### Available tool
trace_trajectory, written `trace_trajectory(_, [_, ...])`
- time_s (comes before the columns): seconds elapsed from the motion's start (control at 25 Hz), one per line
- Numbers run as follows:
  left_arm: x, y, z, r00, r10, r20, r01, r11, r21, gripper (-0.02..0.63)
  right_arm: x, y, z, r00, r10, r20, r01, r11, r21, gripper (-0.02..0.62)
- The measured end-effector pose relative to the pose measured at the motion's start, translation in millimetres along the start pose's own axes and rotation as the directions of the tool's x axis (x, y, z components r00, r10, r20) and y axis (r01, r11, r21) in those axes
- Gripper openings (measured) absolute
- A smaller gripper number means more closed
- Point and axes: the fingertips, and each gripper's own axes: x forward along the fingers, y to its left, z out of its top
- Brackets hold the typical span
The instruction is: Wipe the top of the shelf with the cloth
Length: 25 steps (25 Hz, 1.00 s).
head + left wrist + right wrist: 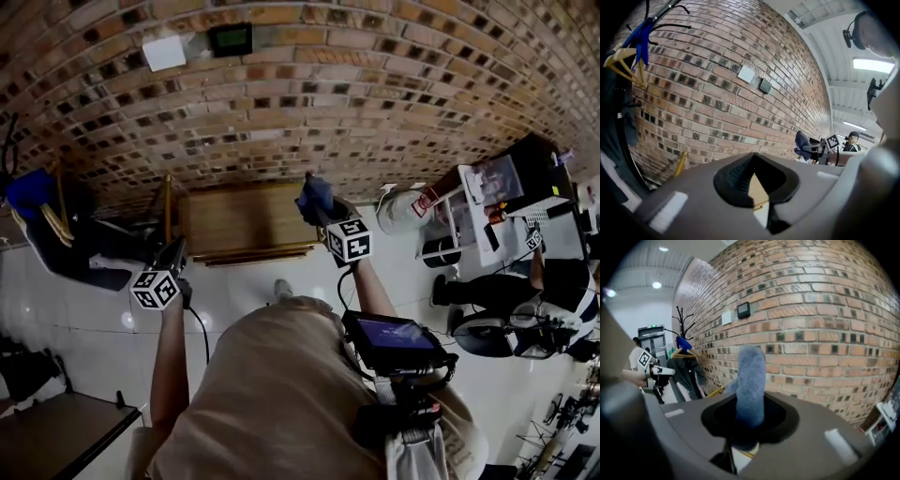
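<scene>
A low wooden shelf (246,223) stands against the brick wall (309,103), below and ahead of me. My right gripper (323,214) hovers over the shelf's right end, shut on a blue cloth (314,195). In the right gripper view the cloth (751,380) sticks up from between the jaws of that gripper (749,420). My left gripper (172,261) hangs off the shelf's left end, above the floor. Its jaws (752,176) are together with nothing in them, and a sliver of the shelf's wood (757,190) shows past them.
A coat stand with a blue item and hangers (37,202) is at the left. A yellow stick (168,208) leans by the shelf. A dark table (56,436) sits lower left. At the right are a white bin (403,208), a loaded cart (506,187) and a seated person (553,281).
</scene>
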Motion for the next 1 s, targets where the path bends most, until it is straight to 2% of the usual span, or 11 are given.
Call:
trace_trajectory(0.12, [22, -1, -12, 1.0, 0.002, -0.016, -0.003, 0.999, -0.044, 0.005, 8, -15, -23, 1.0, 0.02, -0.019, -0.02, 0.999, 0.041, 0.092])
trace_trajectory(0.28, [48, -7, -11, 1.0, 0.007, -0.01, -0.008, 0.998, -0.068, 0.005, 21, -33, -38, 0.999, 0.035, -0.04, -0.034, 0.999, 0.034, 0.092])
trace_trajectory(0.52, [72, -28, -1, 1.0, -0.008, 0.0, 0.008, 0.999, -0.042, 0.005, 31, -45, -47, 0.995, 0.069, -0.066, -0.068, 0.998, 0.016, 0.091])
trace_trajectory(0.72, [87, -39, 17, 0.998, -0.066, 0.0, 0.066, 0.998, -0.001, 0.005, 42, -47, -40, 0.997, 0.044, -0.058, -0.043, 0.999, 0.021, 0.089])
trace_trajectory(1.0, [102, -31, 31, 0.991, -0.132, -0.039, 0.133, 0.991, 0.02, 0.005, 63, -23, -24, 1.0, 0.013, -0.027, -0.012, 0.998, 0.064, 0.087])
